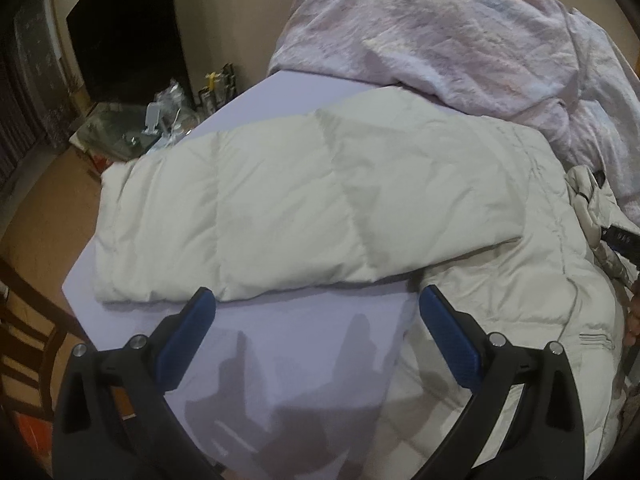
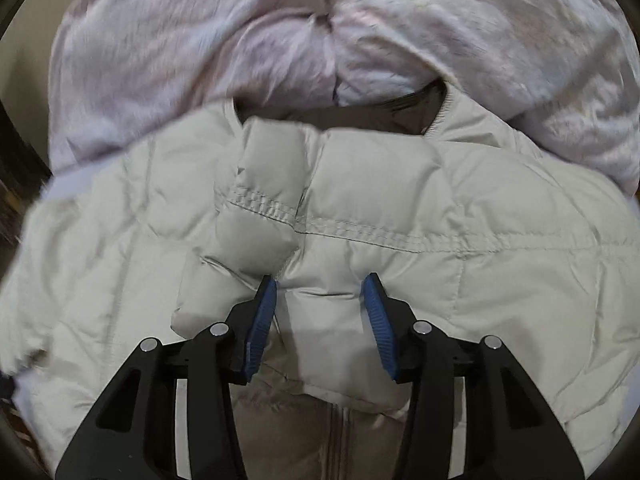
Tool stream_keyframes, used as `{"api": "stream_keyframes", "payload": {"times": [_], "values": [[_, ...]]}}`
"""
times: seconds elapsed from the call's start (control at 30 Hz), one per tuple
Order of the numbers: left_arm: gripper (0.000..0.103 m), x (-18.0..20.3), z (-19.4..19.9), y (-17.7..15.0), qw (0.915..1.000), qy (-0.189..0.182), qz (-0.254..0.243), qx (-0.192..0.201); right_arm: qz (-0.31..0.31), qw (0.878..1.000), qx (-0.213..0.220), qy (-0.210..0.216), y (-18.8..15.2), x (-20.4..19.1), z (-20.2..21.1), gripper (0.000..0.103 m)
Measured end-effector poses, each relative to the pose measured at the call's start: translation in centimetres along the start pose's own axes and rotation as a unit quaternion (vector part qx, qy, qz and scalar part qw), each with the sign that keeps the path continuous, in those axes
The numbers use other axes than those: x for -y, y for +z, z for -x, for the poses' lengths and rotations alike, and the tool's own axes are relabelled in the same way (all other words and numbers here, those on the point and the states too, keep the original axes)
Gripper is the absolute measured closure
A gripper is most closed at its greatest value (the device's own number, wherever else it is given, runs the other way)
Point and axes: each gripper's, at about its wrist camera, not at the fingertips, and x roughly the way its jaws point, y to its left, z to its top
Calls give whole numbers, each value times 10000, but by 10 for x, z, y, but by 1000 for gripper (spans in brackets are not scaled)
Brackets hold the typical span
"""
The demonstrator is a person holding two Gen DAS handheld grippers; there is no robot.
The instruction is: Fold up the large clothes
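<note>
A cream puffer jacket (image 2: 400, 208) lies spread on the bed, collar towards the far side. In the right wrist view one sleeve (image 2: 252, 216) is folded across its chest. My right gripper (image 2: 319, 292) hovers just over the chest with its blue pads apart; a puffy ridge of the jacket sits between them, and they do not squeeze it. In the left wrist view the other sleeve (image 1: 260, 208) stretches out to the left over the lavender sheet (image 1: 304, 344). My left gripper (image 1: 316, 300) stands wide open above bare sheet, just short of that sleeve, holding nothing.
A crumpled pink duvet (image 1: 460, 28) is heaped at the far side of the bed, touching the jacket's collar. Left of the bed are the floor, a cluttered glass table (image 1: 132, 128) and a wooden chair (image 1: 24, 340). A hand and a dark tool (image 1: 624, 240) show at the right edge.
</note>
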Motion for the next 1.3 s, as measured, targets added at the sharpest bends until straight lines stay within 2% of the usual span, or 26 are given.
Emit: {"api": "stream_keyframes", "payload": {"times": [0.1,0.33,0.4,0.5,0.63,0.7,0.73,0.83,0.9,0.97,1.03,1.17,1.3], "values": [[2,-15,-3,-2,9993,-116,326,-160,98,9999,-92,-105,2,-5,-4,53],[4,-57,-3,-7,9924,-208,1151,-377,-96,9997,-137,149,-2,6,0,53],[13,-73,-7,-5,9866,-298,1536,-456,-128,9997,-137,167,-3,6,1,53],[17,-97,-18,-5,9740,-386,2150,-605,-174,9995,-150,237,-6,9,4,53],[20,-119,-19,-2,9600,-352,2739,-473,-190,9991,-171,327,-7,11,5,53],[32,-133,-17,0,9502,-411,3064,-392,-178,9991,-156,351,-7,11,5,52],[35,-139,-17,1,9455,-420,3209,-363,-171,9991,-143,356,-10,14,8,52],[58,-154,-18,3,9351,-368,3512,-289,-131,9992,-111,369,-11,13,8,52],[82,-165,-23,5,9299,-371,3649,-272,-109,9991,-95,387,-11,13,8,52],[91,-172,-25,5,9285,-396,3684,-242,-92,9991,-90,407,-11,13,8,52],[96,-173,-28,11,9310,-402,3624,-191,-82,9990,-88,432,-11,13,8,52],[101,-161,-20,28,9460,-197,3235,-52,-62,9987,-105,489,-12,14,9,52],[101,-133,9,62,9619,-124,2714,311,-35,9981,-151,593,-11,16,14,51]]}}
